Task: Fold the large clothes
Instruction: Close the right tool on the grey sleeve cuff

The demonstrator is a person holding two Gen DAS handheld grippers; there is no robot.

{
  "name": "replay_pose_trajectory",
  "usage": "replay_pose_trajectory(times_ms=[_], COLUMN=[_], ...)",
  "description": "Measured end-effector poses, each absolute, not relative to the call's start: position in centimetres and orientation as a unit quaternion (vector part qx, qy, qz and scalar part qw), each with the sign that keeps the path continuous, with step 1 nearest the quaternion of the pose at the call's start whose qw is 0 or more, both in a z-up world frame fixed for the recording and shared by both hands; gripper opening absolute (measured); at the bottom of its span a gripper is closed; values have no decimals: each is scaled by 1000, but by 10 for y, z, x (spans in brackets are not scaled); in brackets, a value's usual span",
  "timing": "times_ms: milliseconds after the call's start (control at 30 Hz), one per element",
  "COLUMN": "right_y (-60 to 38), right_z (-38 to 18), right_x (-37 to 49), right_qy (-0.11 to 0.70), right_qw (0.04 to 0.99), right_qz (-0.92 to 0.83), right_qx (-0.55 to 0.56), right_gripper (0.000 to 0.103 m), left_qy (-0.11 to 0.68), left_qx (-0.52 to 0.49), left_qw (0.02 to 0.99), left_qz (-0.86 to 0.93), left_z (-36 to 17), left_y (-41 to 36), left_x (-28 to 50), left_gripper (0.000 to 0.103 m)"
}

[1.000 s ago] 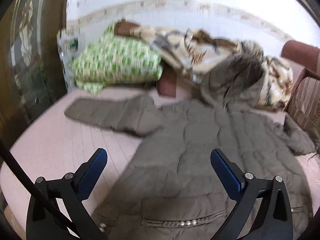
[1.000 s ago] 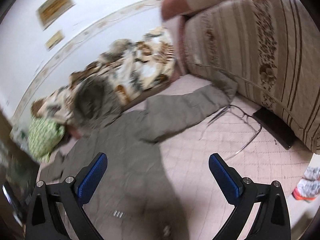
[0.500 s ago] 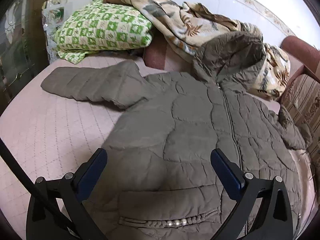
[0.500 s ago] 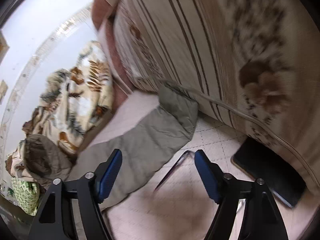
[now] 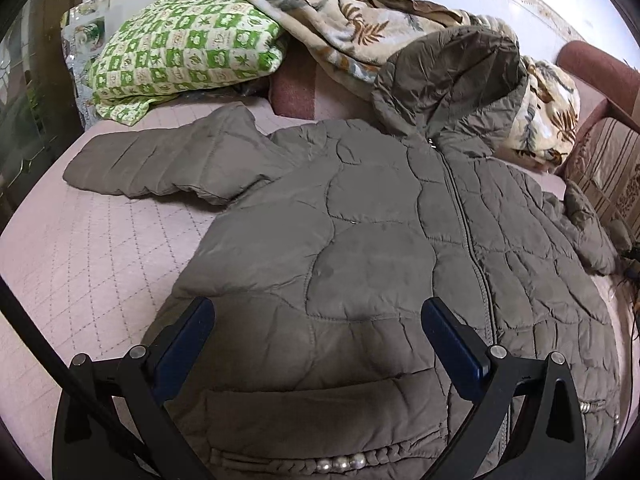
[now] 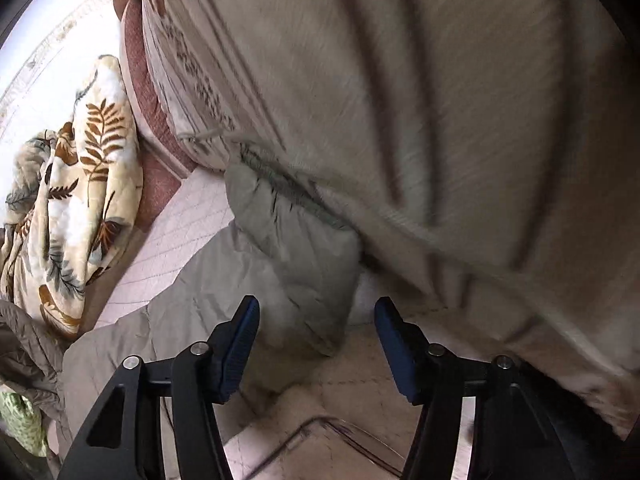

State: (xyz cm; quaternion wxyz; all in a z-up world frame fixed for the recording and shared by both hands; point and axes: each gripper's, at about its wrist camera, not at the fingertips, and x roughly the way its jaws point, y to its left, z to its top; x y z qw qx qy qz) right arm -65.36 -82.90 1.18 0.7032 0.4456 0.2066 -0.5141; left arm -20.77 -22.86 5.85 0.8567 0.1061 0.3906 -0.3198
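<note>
Item: coat (image 5: 380, 240) on bed (image 5: 80, 248). We find its cuff (image 6: 304, 264) just ahead of the right hand-held gripper (image 6: 316, 340), released; left hand-held gripper (image 5: 316, 344) released too.

Left wrist view: looking forward and down, close above the jacket (image 5: 360, 240) front. Right wrist view: tilted, very near the sleeve cuff (image 6: 296, 248) by the striped cushion (image 6: 440, 120). Shared by both: jacket, leaf-print blanket (image 5: 360, 28).
</note>
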Motion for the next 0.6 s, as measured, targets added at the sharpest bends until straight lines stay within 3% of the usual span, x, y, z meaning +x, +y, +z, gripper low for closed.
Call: replay_pose_trajectory(times_ms=[67,267,600], right_y=[-828,-807,-710], right_z=[11,50,199], right_x=[-649,-655,-630], right_qy=[210,167,70], right_qw=[708,724,802], right_qz=[-512,-525,-495], right_qx=[439,415,326], right_gripper=[12,10,10], left_qy=[391,379,363], left_qx=[109,100,83], left_qw=[856,858,867], left_qz=[-322,-331,-331], left_z=[58,68,84], left_y=[-230,-223,-210], left_x=[-209,-214,-217], left_gripper=[103,103,103])
